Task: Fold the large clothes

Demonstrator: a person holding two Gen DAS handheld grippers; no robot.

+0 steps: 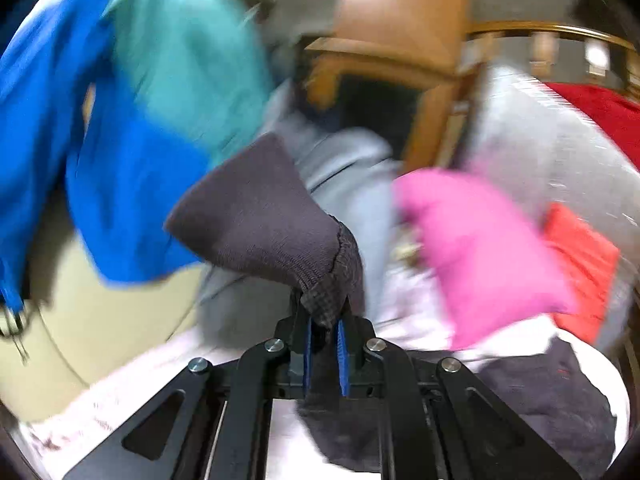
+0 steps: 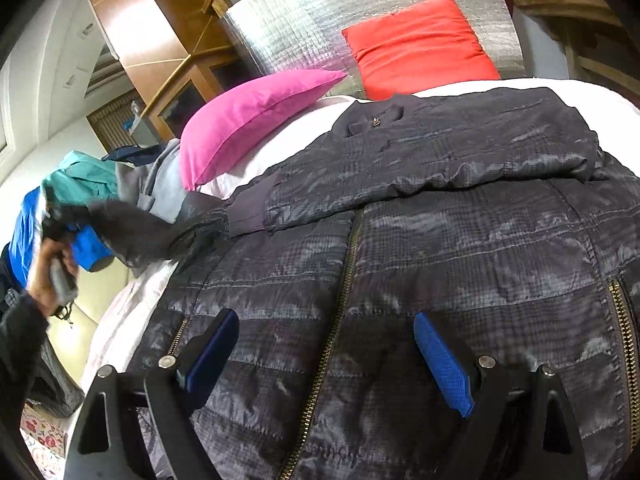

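Note:
A dark grey quilted jacket (image 2: 440, 240) lies front-up on the white bed (image 2: 132, 300), its brass zipper (image 2: 340, 304) running down the middle. One sleeve lies folded across the chest. My left gripper (image 1: 325, 326) is shut on the ribbed cuff (image 1: 264, 216) of the other sleeve and holds it lifted off the bed's left side; it also shows blurred in the right wrist view (image 2: 76, 236). My right gripper (image 2: 326, 350) is open and empty, just above the jacket's lower front, its blue pads (image 2: 444, 364) either side of the zipper.
A pink pillow (image 2: 248, 120) and a red pillow (image 2: 420, 48) lie at the head of the bed against a silver quilted headboard (image 2: 304, 28). Blue, teal and grey clothes (image 2: 88, 184) are heaped left of the bed. A wooden cabinet (image 2: 160, 40) stands behind.

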